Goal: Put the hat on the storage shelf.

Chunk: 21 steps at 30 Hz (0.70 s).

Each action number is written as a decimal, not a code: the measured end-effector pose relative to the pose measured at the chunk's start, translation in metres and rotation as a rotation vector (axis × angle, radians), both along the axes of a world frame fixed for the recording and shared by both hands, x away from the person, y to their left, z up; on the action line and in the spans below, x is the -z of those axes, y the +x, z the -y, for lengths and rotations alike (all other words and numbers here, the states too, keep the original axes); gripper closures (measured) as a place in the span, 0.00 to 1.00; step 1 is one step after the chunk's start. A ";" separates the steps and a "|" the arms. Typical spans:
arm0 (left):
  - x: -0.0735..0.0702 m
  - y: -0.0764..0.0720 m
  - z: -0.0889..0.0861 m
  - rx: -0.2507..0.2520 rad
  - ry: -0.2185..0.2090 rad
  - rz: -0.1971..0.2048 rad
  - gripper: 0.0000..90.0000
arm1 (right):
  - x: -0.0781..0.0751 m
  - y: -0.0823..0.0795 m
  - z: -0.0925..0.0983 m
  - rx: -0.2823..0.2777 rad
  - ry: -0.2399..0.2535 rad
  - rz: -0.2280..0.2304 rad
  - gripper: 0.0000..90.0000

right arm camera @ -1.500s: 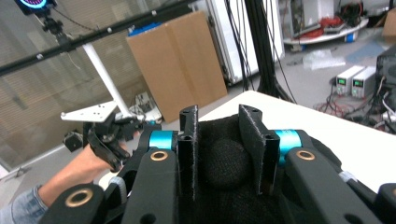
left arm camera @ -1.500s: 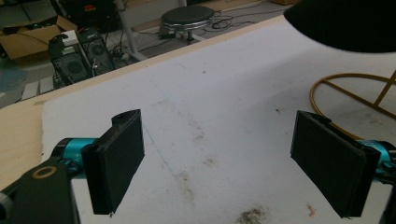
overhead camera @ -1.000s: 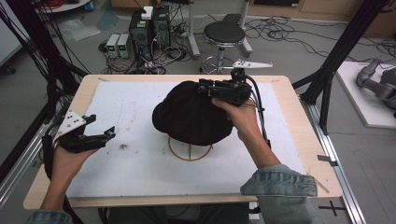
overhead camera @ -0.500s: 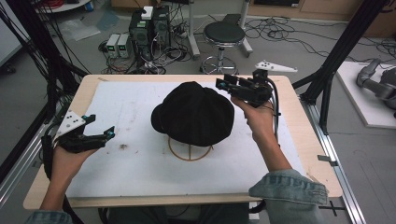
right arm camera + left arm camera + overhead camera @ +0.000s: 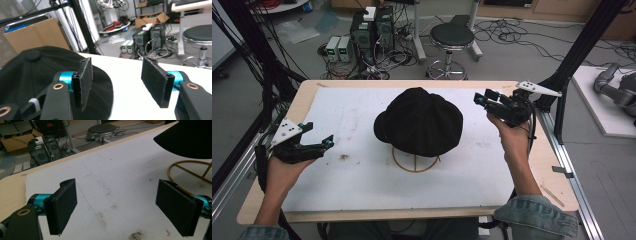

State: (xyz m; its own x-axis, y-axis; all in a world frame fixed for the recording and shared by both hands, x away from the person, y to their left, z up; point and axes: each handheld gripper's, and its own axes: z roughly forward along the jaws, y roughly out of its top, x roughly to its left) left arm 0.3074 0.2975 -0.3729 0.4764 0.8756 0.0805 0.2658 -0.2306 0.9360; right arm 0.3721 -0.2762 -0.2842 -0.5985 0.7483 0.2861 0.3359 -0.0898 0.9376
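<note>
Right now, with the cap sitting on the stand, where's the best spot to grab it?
Probably the brim: it juts toward the left gripper, flat and thin enough for two jaws, and overhangs the wire stand with space beneath. Come in level from the left. The crown is domed, soft and wide, so jaws would likely only pinch fabric. The right gripper stands open beside it, empty.
</note>
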 end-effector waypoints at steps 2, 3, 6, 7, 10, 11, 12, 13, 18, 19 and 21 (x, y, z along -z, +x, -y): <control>0.000 0.000 0.000 0.001 0.001 0.000 0.19 | 0.005 -0.002 0.006 0.020 -0.003 -0.009 0.46; 0.000 0.000 0.000 0.000 -0.001 0.001 0.19 | 0.007 -0.003 0.008 0.032 -0.011 -0.011 0.46; -0.001 0.001 0.000 0.001 0.002 0.000 0.19 | 0.013 -0.007 0.014 0.062 -0.040 -0.009 0.43; 0.000 0.002 0.001 -0.001 -0.003 0.001 0.19 | 0.014 -0.008 0.016 0.073 -0.045 -0.011 0.42; 0.000 0.003 0.001 0.002 -0.002 -0.002 0.19 | 0.020 -0.012 0.023 0.110 -0.056 -0.015 0.36; 0.001 0.003 0.002 0.004 -0.001 -0.002 0.19 | 0.022 -0.013 0.025 0.122 -0.056 -0.016 0.34; 0.001 0.003 0.002 0.004 -0.004 -0.001 0.19 | 0.024 -0.014 0.028 0.135 -0.060 -0.016 0.32; 0.001 0.004 0.002 0.005 -0.004 -0.001 0.19 | 0.027 -0.016 0.030 0.152 -0.068 -0.018 0.31; 0.002 0.004 0.003 0.008 -0.001 -0.005 0.19 | 0.043 -0.022 0.042 0.219 -0.073 -0.042 0.24; 0.002 0.004 0.003 0.007 -0.004 -0.004 0.19 | 0.045 -0.023 0.044 0.223 -0.074 -0.046 0.22; 0.002 0.004 0.003 0.007 -0.003 -0.004 0.19 | 0.049 -0.024 0.047 0.251 -0.099 -0.087 0.15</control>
